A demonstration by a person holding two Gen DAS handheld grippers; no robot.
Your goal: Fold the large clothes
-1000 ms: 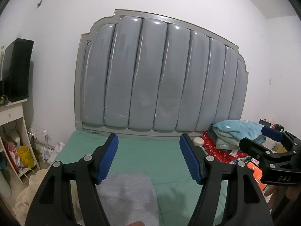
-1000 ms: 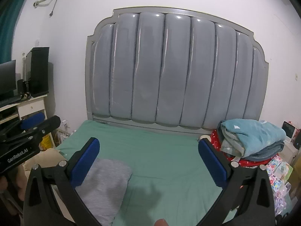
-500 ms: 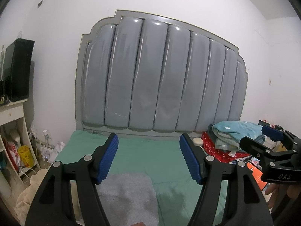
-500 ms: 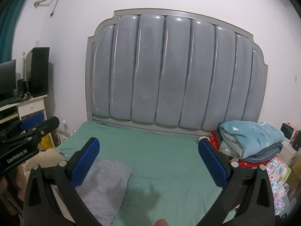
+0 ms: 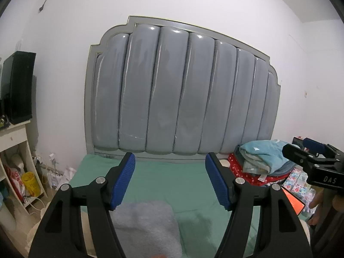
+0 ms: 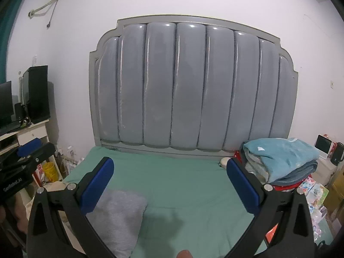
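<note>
A folded grey garment point(image 5: 148, 225) lies on the green bed sheet point(image 5: 172, 180) near the front left; it also shows in the right wrist view point(image 6: 116, 217). My left gripper point(image 5: 169, 180) is open and empty, held above the garment's far edge. My right gripper point(image 6: 169, 185) is open and empty, held over the bed to the right of the garment. The right gripper also shows at the right edge of the left wrist view point(image 5: 316, 161), and the left gripper at the left edge of the right wrist view point(image 6: 23, 159).
A padded grey headboard point(image 6: 189, 86) stands at the back. A pile of folded blankets point(image 6: 281, 159) sits at the bed's right side on red fabric. A white shelf with a black speaker point(image 5: 17, 90) stands at the left. Colourful packages point(image 6: 314, 191) lie at the right.
Both cameras have tilted slightly up, so the headboard sits a little lower in view. The garment and both open grippers are otherwise unchanged.
</note>
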